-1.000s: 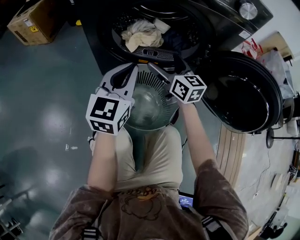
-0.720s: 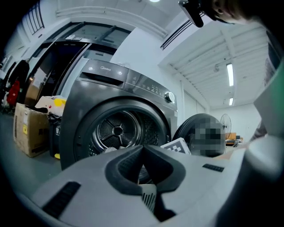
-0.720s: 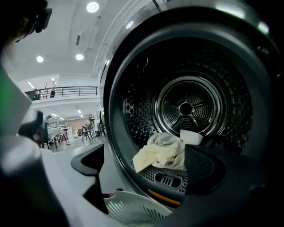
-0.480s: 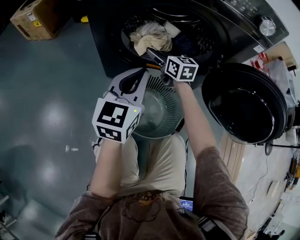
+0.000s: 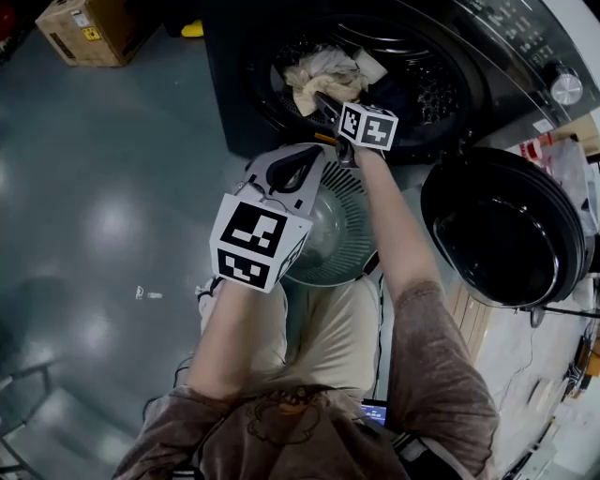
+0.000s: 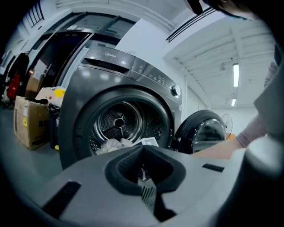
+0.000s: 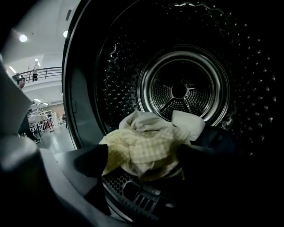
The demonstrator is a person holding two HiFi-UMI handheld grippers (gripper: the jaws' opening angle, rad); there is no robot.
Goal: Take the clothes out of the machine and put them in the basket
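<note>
A front-loading machine [image 5: 487, 56] stands with its drum open. In the drum lies a heap of clothes [image 5: 323, 75]: a yellow checked cloth [image 7: 146, 146] in front, a white piece [image 7: 188, 124] and a dark garment [image 7: 222, 137] behind it. My right gripper [image 5: 325, 101] reaches into the drum mouth. Its jaws are open and have just been closing a little, one on each side of the yellow cloth. My left gripper [image 5: 317, 152] hovers over the grey slatted basket [image 5: 352, 239] in front of the machine, shut on nothing.
The round machine door [image 5: 506, 234] hangs open at the right, beside the basket. A cardboard box [image 5: 89, 28] and a yellow object [image 5: 192, 28] stand left of the machine. The person's legs are just behind the basket. The floor is dark and glossy.
My right gripper has moved forward and down from above the basket into the drum mouth, up to the clothes. The left gripper has stayed over the basket.
</note>
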